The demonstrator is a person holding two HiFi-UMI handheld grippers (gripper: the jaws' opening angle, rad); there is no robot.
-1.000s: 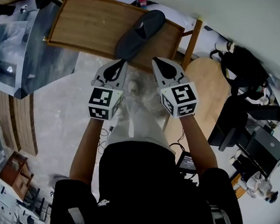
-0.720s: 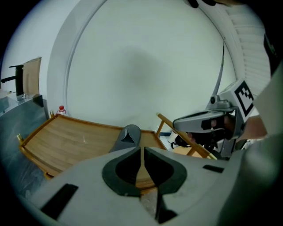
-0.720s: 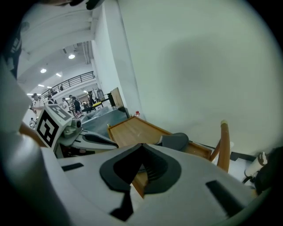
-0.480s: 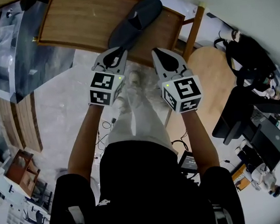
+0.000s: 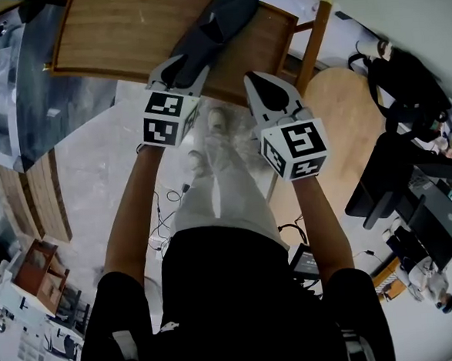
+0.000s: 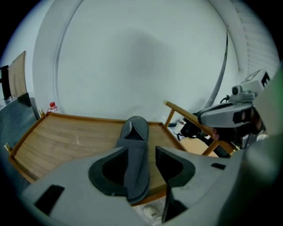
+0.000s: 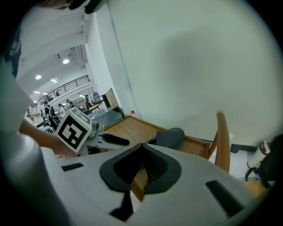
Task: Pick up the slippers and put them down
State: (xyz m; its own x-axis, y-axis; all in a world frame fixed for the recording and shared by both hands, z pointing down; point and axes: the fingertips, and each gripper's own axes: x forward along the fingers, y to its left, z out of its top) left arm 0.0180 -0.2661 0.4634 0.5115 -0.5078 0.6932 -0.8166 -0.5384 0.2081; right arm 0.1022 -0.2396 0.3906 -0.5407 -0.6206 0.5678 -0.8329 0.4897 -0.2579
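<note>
"While the left gripper [image 5: 178, 66] is opening its jaws, what lies between them?"

"The near end of the grey slipper [image 5: 209, 32]. It lies lengthwise on the wooden surface [image 5: 115, 33], with that end at the near edge and the other pointing toward the far rim. One pad stands clear of its side, and the slipper overlaps the other."

"And the right gripper [image 5: 254, 80]?"

"Its jaws are closed together with nothing in them. It hangs by the surface's near edge, beside the left gripper and apart from the slipper."
</note>
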